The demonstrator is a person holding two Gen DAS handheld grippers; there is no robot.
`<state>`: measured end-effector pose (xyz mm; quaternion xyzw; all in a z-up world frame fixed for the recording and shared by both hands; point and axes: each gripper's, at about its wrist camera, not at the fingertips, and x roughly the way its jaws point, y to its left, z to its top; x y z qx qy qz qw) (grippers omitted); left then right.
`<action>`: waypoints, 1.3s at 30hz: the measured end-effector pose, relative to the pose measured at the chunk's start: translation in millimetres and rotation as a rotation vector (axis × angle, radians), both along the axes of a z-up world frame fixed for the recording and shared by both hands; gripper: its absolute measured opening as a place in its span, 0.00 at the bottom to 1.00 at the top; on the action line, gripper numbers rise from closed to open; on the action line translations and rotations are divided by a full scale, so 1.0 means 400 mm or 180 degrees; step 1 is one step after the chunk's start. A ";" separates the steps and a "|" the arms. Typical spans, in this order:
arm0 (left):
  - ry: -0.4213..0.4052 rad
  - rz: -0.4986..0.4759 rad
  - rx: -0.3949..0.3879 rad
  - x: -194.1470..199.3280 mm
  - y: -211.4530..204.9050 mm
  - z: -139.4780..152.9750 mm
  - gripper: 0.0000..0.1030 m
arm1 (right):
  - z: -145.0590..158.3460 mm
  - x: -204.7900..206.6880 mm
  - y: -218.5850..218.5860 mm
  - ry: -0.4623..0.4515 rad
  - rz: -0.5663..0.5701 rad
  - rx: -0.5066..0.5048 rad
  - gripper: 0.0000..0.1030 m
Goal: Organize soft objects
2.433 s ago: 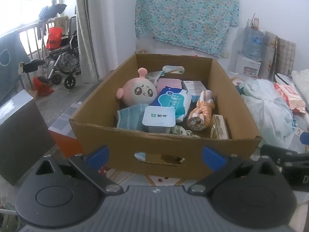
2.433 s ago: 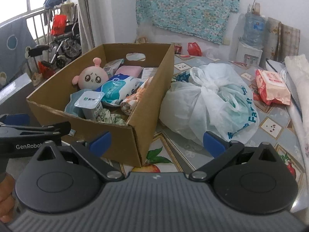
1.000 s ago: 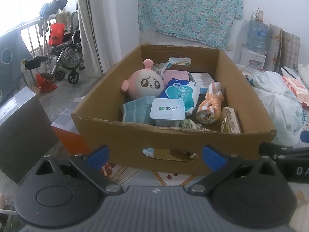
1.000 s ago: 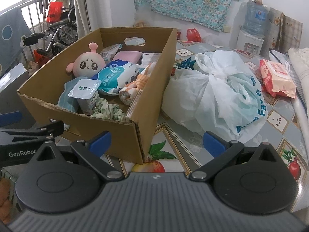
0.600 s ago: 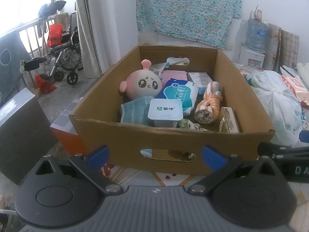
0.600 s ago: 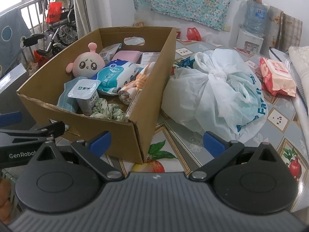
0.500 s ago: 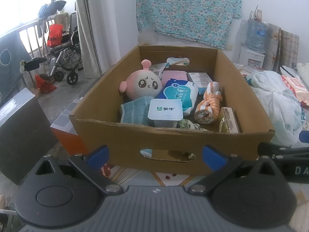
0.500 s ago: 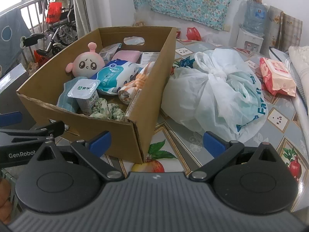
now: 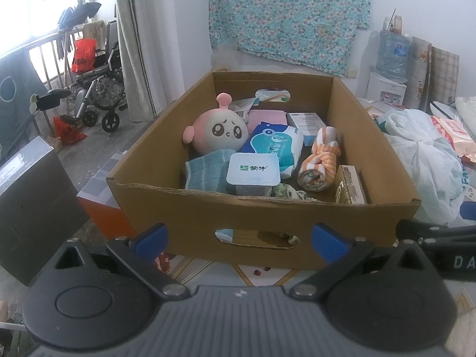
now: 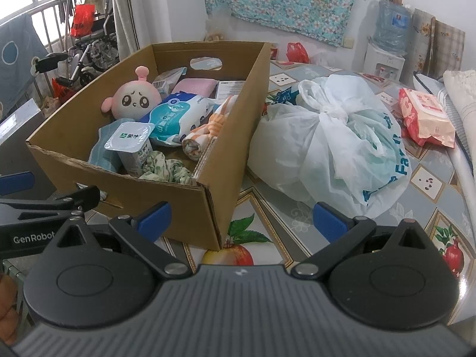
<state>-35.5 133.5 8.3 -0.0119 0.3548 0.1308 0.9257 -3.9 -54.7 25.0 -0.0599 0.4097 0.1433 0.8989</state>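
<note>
An open cardboard box [image 9: 261, 214] [image 10: 232, 136] stands on the patterned table. Inside lie a pink plush doll [image 9: 218, 131] [image 10: 132, 99], a blue wipes pack [image 9: 273, 145] [image 10: 175, 113], an orange striped rolled cloth [image 9: 319, 160] [image 10: 205, 136], a teal cloth [image 9: 205, 172], a yogurt cup [image 9: 253, 175] [image 10: 132, 142] and a green patterned fabric [image 10: 166, 169]. My left gripper [image 9: 239, 235] hangs open in front of the box's near wall, holding nothing. My right gripper [image 10: 241, 218] is open by the box's near right corner, also empty.
A tied white plastic bag [image 10: 336, 142] lies right of the box, with a red wipes pack [image 10: 425, 116] beyond it. A wheelchair [image 9: 98, 95] and a dark box [image 9: 26, 208] are on the left. A water dispenser [image 10: 386, 47] stands at the back wall.
Both views have barely shifted over the last second; the box and its contents lie as before. Both grippers stay open.
</note>
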 end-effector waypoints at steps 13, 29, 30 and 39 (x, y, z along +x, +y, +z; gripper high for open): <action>0.0003 0.0008 -0.0001 -0.002 0.001 0.002 1.00 | 0.001 -0.004 0.005 0.0023 0.0015 -0.0003 0.99; -0.0016 0.0011 0.0011 -0.001 0.001 0.009 1.00 | 0.010 -0.003 0.004 0.0007 0.0015 0.0020 0.99; -0.0013 0.0008 0.0012 0.000 0.001 0.009 1.00 | 0.009 -0.002 0.002 0.0010 0.0015 0.0027 0.99; -0.0007 -0.0013 0.0026 0.001 -0.005 0.011 1.00 | 0.011 -0.002 -0.001 0.0024 0.0011 0.0037 0.99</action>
